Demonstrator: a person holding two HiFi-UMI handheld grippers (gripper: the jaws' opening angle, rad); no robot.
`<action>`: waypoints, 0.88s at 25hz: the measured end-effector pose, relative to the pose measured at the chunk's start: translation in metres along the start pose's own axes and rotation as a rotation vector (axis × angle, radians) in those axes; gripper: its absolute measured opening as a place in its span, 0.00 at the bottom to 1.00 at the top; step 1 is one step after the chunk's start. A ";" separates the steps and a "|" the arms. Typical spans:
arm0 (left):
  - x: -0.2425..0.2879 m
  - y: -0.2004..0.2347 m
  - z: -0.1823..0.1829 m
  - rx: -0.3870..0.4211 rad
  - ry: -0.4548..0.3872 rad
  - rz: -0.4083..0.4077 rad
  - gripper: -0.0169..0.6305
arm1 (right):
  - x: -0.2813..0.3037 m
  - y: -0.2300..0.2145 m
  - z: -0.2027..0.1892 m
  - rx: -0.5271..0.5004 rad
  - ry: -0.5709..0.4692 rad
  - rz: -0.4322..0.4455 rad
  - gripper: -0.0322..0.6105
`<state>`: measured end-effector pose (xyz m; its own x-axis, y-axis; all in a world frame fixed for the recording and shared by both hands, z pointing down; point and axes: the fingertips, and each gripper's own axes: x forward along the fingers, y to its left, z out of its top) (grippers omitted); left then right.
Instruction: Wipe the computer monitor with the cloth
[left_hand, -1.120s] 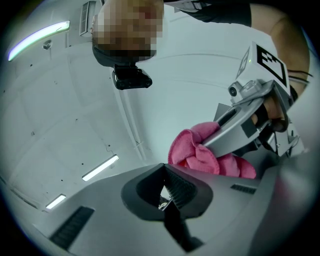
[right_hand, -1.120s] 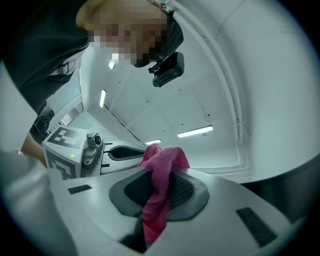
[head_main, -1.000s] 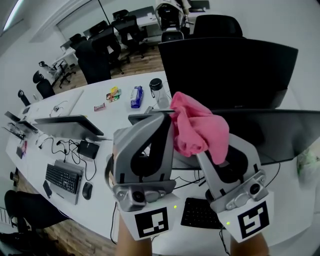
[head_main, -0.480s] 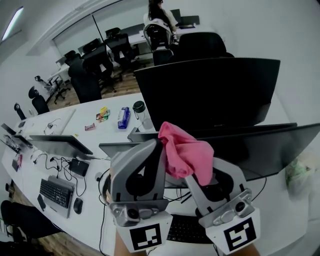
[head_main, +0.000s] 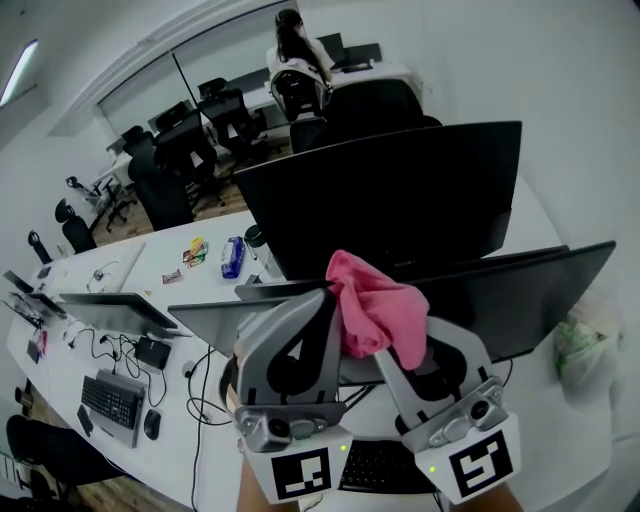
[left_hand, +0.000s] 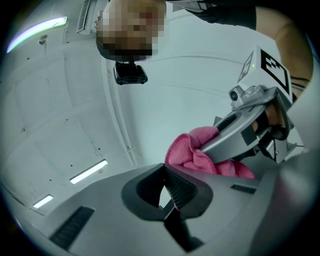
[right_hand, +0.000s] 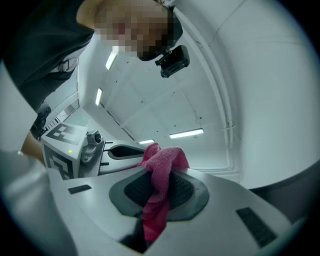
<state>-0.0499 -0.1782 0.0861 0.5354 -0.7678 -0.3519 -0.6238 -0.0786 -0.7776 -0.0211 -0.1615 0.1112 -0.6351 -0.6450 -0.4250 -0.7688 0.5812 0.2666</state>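
**Q:** so where's the pink cloth (head_main: 375, 310) being kept right now?

**A:** It's pinched in the right gripper (right_hand: 160, 187). The jaws are closed on a fold of it. The rest is bunched up over the tips, and a strip is trailed down between the pads. In the head view it's held up in the air, in front of the top edge of the nearer monitor (head_main: 530, 295). Whether the screen is being touched can't be told from that angle.

**Q:** and the left gripper (left_hand: 165, 172)?

**A:** Its jaws are brought together at the tips, and nothing is seen clamped between them. It's held just beside the right one, tips close up against the cloth. Both are pointed upward, and ceiling lights (right_hand: 186, 133) are caught in both gripper views.

**Q:** what else is laid out on the desk (head_main: 200, 290)?

**A:** A bigger black monitor (head_main: 400, 190) is stood behind the nearer one, screen dark. A clear bottle (head_main: 257, 245) and a blue packet (head_main: 232, 257) are set to its left. Further left, a keyboard (head_main: 105, 400) and a mouse (head_main: 151, 424) are placed by the front edge, with cables strewn near them. A crumpled plastic bag (head_main: 580, 345) is dumped at the far right. Office chairs (head_main: 160, 185) are lined up in the back.
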 end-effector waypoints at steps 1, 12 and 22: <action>0.003 -0.003 0.006 -0.001 -0.005 0.000 0.04 | -0.005 -0.005 0.002 0.000 -0.002 -0.003 0.15; 0.041 -0.049 0.068 -0.006 -0.045 0.000 0.04 | -0.063 -0.064 0.015 -0.019 0.006 -0.035 0.15; 0.070 -0.091 0.105 -0.005 -0.062 -0.023 0.04 | -0.106 -0.111 0.019 -0.028 0.014 -0.069 0.15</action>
<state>0.1039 -0.1585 0.0776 0.5838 -0.7252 -0.3651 -0.6135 -0.0994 -0.7834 0.1333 -0.1483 0.1107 -0.5814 -0.6899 -0.4313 -0.8124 0.5212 0.2614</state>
